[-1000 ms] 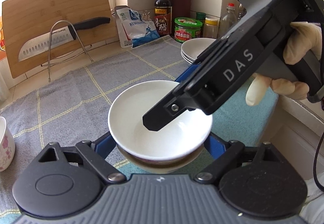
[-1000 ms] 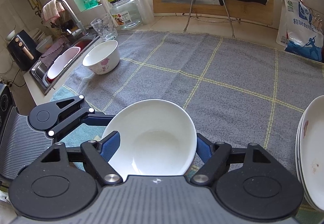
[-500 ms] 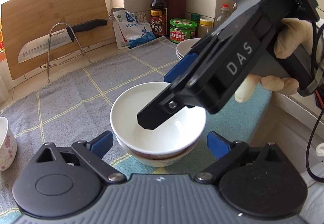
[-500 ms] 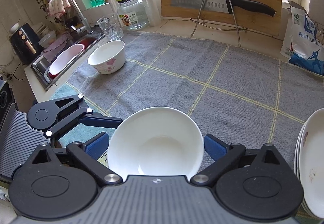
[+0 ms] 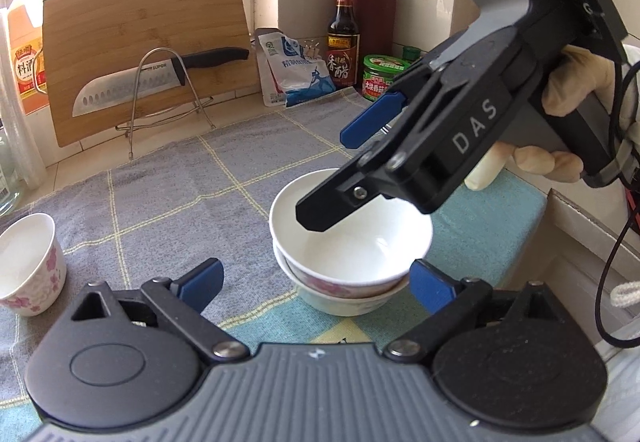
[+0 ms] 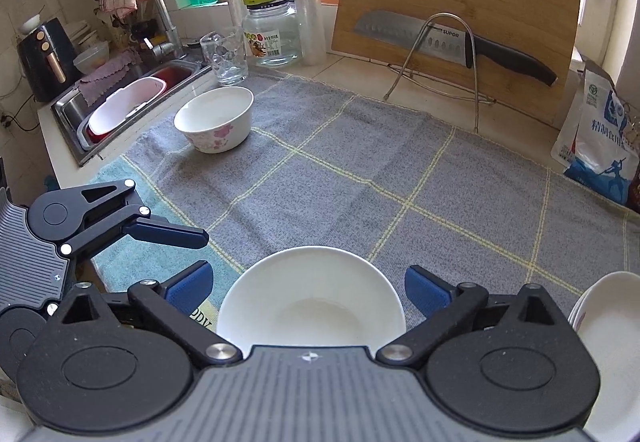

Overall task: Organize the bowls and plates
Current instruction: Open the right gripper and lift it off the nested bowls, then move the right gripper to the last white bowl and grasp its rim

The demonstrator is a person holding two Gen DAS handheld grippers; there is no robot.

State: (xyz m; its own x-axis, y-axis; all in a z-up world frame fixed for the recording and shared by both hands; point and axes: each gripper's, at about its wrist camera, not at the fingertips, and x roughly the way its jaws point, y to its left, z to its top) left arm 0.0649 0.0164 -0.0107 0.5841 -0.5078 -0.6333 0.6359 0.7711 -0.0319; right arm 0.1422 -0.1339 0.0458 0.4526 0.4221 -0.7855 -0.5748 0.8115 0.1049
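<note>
Both grippers (image 5: 316, 288) (image 6: 306, 288) spread wide

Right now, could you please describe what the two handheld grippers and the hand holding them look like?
The left gripper is black with blue finger pads and a ribbed grey body. The matching right gripper bears white "DAS" lettering, a black cable trailing behind it. The cream-gloved hand grips its handle.

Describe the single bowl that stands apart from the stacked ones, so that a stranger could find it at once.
Start at the sink on the left of the counter, then move onto the near corner of the grey checked cloth. The lone bowl stands there just in front of a clear drinking glass. It is white with pink flowers on its side, and unlike the two nested bowls, nothing is stacked in it.
</note>
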